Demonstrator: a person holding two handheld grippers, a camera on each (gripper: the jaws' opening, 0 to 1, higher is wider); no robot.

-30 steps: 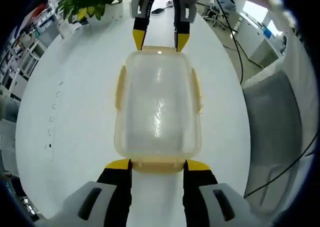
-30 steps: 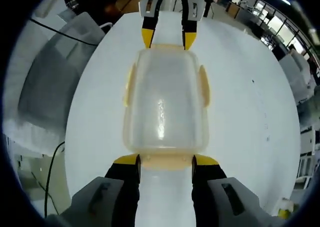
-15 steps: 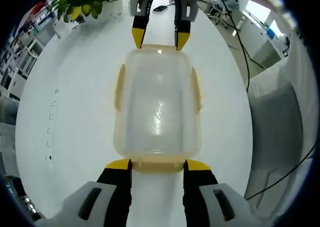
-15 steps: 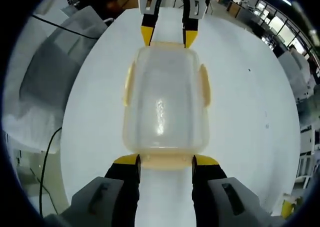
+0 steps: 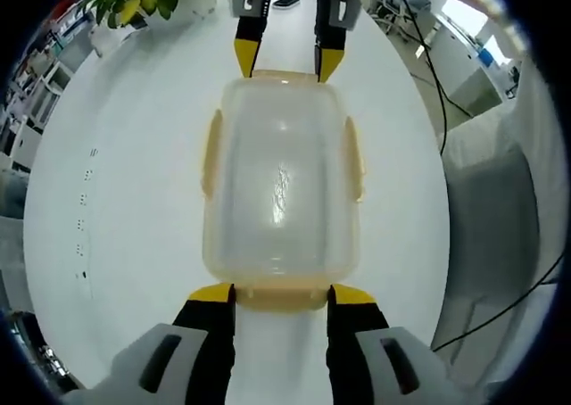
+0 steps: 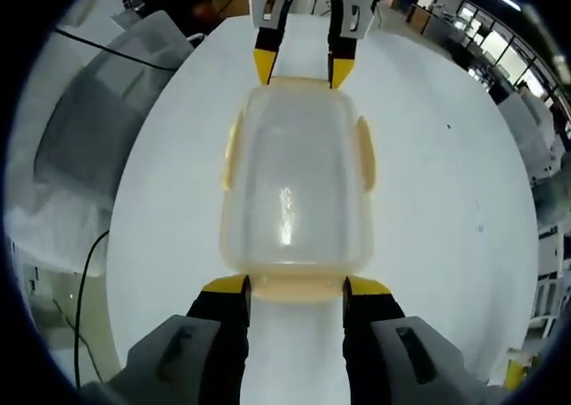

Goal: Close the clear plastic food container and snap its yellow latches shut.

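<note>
And here we are at the white round bench (image 5: 116,200), where the clear rectangular plastic food container with pale yellow latches (image 5: 281,186) lies lid-on in the middle, caught between two tools facing each other end to end. The left tool (image 5: 281,295) has its yellow-tipped jaws spread, one either side of the near end latch (image 5: 283,293), tips right at the container's end wall, gripping nothing; across the way the right tool (image 5: 284,61) mirrors it at the far end. From the right gripper view, same story: the right tool (image 6: 294,287) stands parted around its own end latch (image 6: 296,288), with the left tool (image 6: 302,66) opposite. The long-side latches (image 5: 212,155) look to be lying down against the walls, though whether they have clicked home is hard to tell. Judging by the look of it, this box is light, thin-walled and slick, likely to skate on the smooth bench if pushed from one end alone, so bracing both ends at once makes sense. The latches are the stiff hinged parts to press; the lid's middle would probably flex.
</note>
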